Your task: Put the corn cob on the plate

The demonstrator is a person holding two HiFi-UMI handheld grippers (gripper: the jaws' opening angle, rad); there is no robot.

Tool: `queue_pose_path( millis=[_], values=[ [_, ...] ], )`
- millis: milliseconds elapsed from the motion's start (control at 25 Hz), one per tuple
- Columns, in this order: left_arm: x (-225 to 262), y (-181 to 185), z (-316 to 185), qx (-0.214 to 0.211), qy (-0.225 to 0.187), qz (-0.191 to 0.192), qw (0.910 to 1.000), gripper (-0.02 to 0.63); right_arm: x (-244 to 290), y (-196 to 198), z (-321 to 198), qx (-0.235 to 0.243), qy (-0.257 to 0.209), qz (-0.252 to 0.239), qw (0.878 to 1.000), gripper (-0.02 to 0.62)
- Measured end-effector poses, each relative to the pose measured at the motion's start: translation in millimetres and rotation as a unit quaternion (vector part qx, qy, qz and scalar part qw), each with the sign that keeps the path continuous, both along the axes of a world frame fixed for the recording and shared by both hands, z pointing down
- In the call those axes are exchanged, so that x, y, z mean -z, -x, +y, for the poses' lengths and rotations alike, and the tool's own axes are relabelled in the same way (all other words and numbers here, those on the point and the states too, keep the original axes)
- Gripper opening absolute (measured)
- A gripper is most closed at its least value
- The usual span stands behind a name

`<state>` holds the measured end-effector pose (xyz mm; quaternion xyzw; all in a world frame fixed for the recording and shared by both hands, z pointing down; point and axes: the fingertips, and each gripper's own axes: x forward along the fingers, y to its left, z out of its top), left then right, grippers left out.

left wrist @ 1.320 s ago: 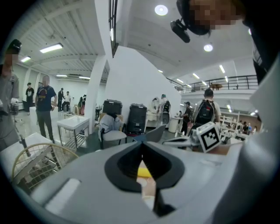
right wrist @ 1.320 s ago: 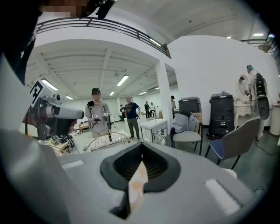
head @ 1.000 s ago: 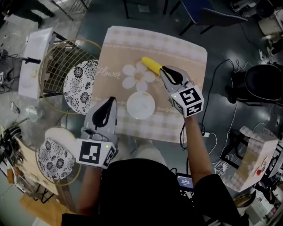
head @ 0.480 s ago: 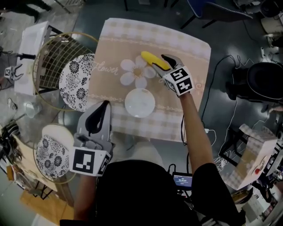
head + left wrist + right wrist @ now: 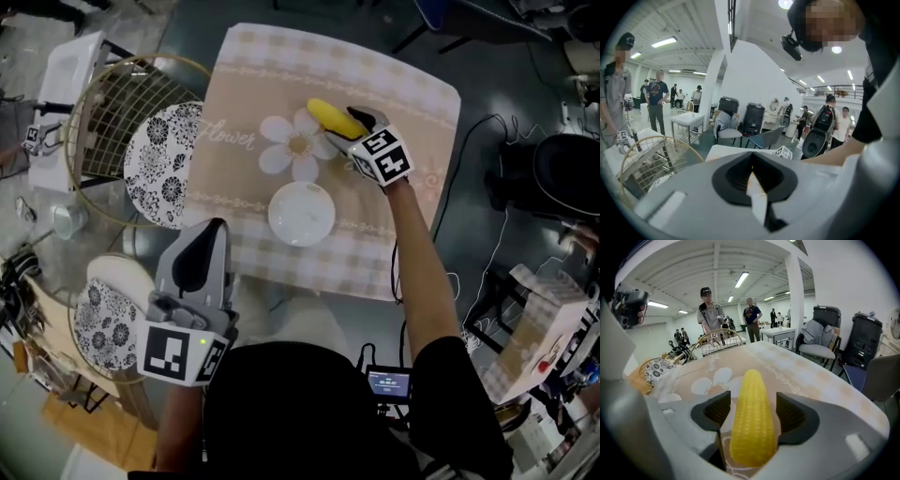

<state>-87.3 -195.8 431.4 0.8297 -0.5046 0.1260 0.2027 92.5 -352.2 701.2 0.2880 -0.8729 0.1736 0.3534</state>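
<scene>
Corn cob (image 5: 333, 117), bumpy, yellow and tapered, lies on the beige checked tablecloth (image 5: 394, 75) near the round white plate (image 5: 301, 214), between your right gripper's (image 5: 752, 413) jaws, which have just been opening wide. Your left gripper's (image 5: 752, 176) jaws are together, empty.

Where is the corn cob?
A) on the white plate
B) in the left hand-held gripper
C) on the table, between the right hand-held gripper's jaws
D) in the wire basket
C: the corn cob lies on the table between the jaws of the right hand-held gripper; they have just been opening.
</scene>
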Motion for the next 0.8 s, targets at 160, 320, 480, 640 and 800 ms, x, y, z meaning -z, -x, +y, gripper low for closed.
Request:
queue_pose_path(
  millis=[160,320,480,640,800],
  values=[
    [-4,0,2,0.002,0.005,0.0,1.0,0.006,-9,2,2,0.005,0.01,0.004,1.0,0.304],
    [-6,-2,3,0.001,0.005,-0.004,1.0,0.006,-17,4,4,0.011,0.014,0.01,1.0,0.304],
    [-10,-2,4,-0.003,0.005,-0.014,0.9999,0.006,-23,2,3,0.011,0.015,0.019,1.0,0.304],
    [-14,-3,5,0.001,0.012,-0.005,0.9999,0.006,-25,1,0,0.009,0.007,0.025,1.0,0.304],
    [-16,-6,6,0.0,0.015,-0.004,0.9999,0.006,-25,1,-1,0.007,-0.008,0.032,0.999,0.296]
  ],
)
